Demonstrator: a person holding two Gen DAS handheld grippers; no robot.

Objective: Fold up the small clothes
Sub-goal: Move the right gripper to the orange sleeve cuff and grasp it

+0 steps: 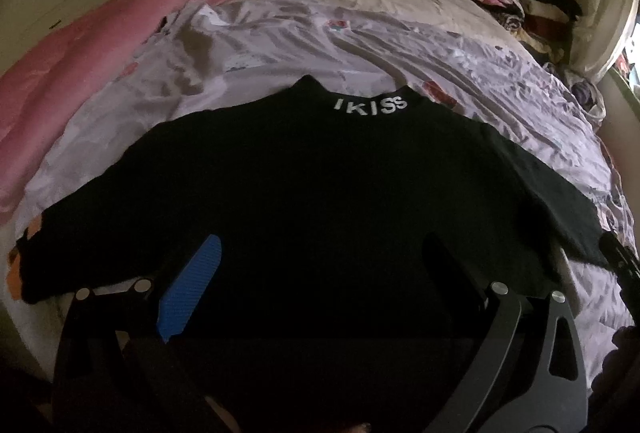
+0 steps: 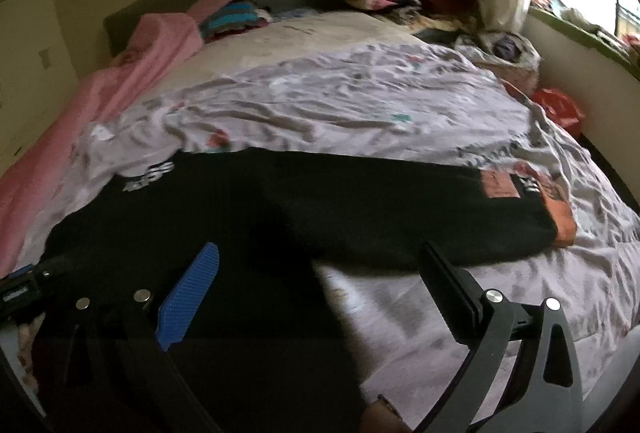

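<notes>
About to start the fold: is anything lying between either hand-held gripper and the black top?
Nothing visible. The black top lies spread on the bedsheet, directly beneath the open left hand-held gripper and open right hand-held gripper.

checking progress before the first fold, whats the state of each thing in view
black top: spread flat, unfolded, collar away from camera
right sleeve: stretched out sideways, orange cuff at its end
left hand-held gripper: open, over the top's hem, holding nothing
right hand-held gripper: open, holding nothing
lilac sheet: wrinkled, under the top
pink blanket: bunched along the bed's edge
</notes>
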